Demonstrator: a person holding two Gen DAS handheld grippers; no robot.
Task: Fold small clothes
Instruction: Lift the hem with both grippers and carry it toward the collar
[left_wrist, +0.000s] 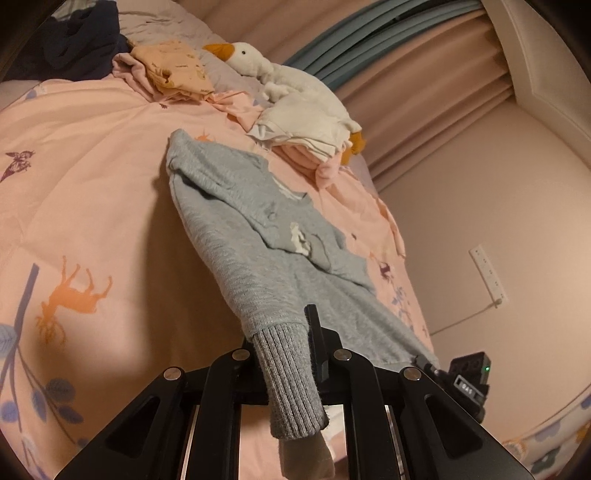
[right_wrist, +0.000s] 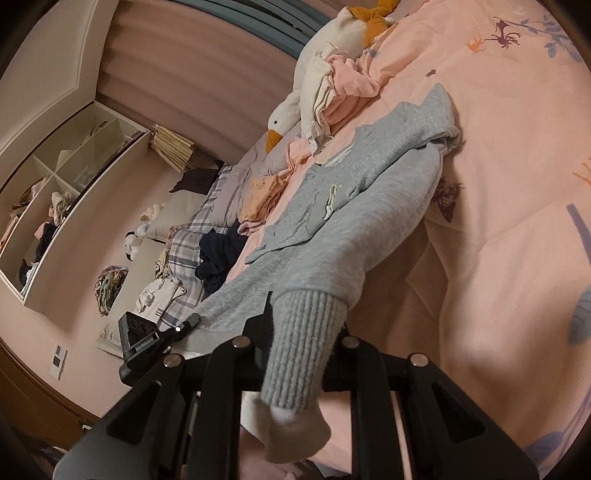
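Note:
A small grey sweatshirt (left_wrist: 258, 236) lies stretched over the pink printed duvet (left_wrist: 81, 192). My left gripper (left_wrist: 284, 343) is shut on the ribbed cuff (left_wrist: 291, 387) of one sleeve, which hangs back toward the camera. In the right wrist view the same sweatshirt (right_wrist: 343, 206) runs away from me, and my right gripper (right_wrist: 303, 332) is shut on the ribbed cuff (right_wrist: 299, 354) of the other sleeve. The other gripper shows at the edge of each view, at the garment's hem (left_wrist: 469, 376) (right_wrist: 147, 339).
A white plush goose (left_wrist: 291, 85) lies on a stack of folded pale clothes (left_wrist: 306, 140) at the far side of the bed. Orange and pink clothes (left_wrist: 173, 70) and a dark garment (left_wrist: 77, 37) lie near the pillows. Open shelves (right_wrist: 62, 177) line the wall.

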